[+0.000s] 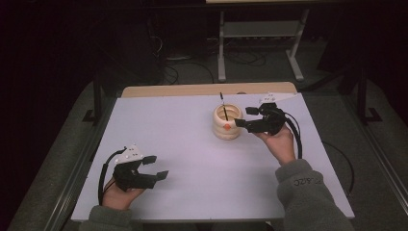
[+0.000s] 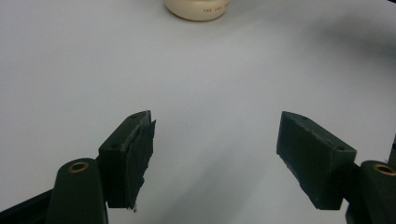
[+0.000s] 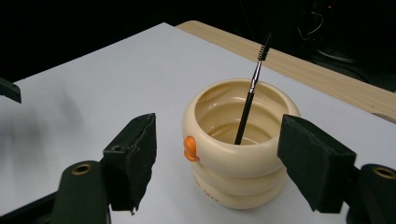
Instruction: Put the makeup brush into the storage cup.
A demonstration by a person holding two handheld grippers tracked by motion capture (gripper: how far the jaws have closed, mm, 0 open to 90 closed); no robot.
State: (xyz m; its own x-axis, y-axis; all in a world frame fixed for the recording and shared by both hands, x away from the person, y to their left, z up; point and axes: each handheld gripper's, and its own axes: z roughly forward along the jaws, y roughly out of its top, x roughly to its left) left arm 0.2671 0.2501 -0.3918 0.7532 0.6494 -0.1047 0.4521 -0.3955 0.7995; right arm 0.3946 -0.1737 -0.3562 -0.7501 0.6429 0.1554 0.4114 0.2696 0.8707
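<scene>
Cream cup (image 3: 236, 154) with brush (image 3: 250, 95) before wide, empty right hand-held gripper (image 3: 217, 163); left hand-held gripper (image 2: 212, 161) likewise.

White table (image 1: 192, 159) (wooden far edge)

obstacle: cream pot (image 1: 226, 122) with upright brush (image 1: 223, 106) | free: bare white table (image 1: 192, 163) around it

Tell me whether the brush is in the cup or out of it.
In. The brush stands inside the cream cup, handle end down on its floor, leaning against the rim with the bristle tip sticking out above.
</scene>
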